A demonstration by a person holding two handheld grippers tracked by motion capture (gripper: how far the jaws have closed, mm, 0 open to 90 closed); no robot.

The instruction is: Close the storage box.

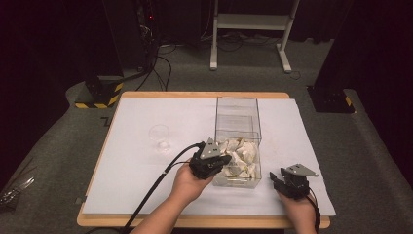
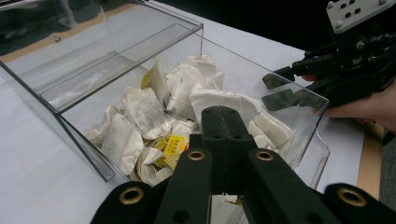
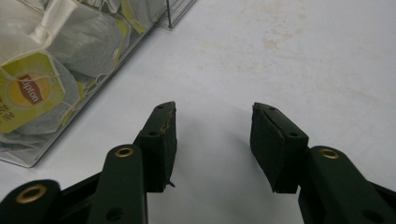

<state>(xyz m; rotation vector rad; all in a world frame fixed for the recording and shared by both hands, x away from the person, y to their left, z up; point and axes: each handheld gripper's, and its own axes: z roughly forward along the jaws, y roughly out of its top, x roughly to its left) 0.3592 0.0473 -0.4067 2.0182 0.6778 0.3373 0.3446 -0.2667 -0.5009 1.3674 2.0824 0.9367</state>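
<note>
A clear plastic box [image 1: 237, 105] stands on the white table, and its near half holds a pile of white tea bags [image 1: 241, 153] with yellow tags. My left gripper [image 1: 226, 160] hangs over the near left corner of that pile. In the left gripper view its jaws [image 2: 224, 114] are pressed together above the tea bags [image 2: 140, 112], and I see nothing between the pads. My right gripper [image 1: 273, 178] rests low over the table to the right of the box. It is open with only bare tabletop between its fingers [image 3: 212, 140]. It also appears beyond the box wall [image 2: 280, 91].
A small clear cup [image 1: 159, 136] with something white at its bottom stands on the table left of the box. The box's far half [image 2: 93, 70] holds no bags. A yellow Lipton tag [image 3: 28, 91] presses against the box wall. The wooden table edge [image 1: 204, 222] runs close to the person's forearms.
</note>
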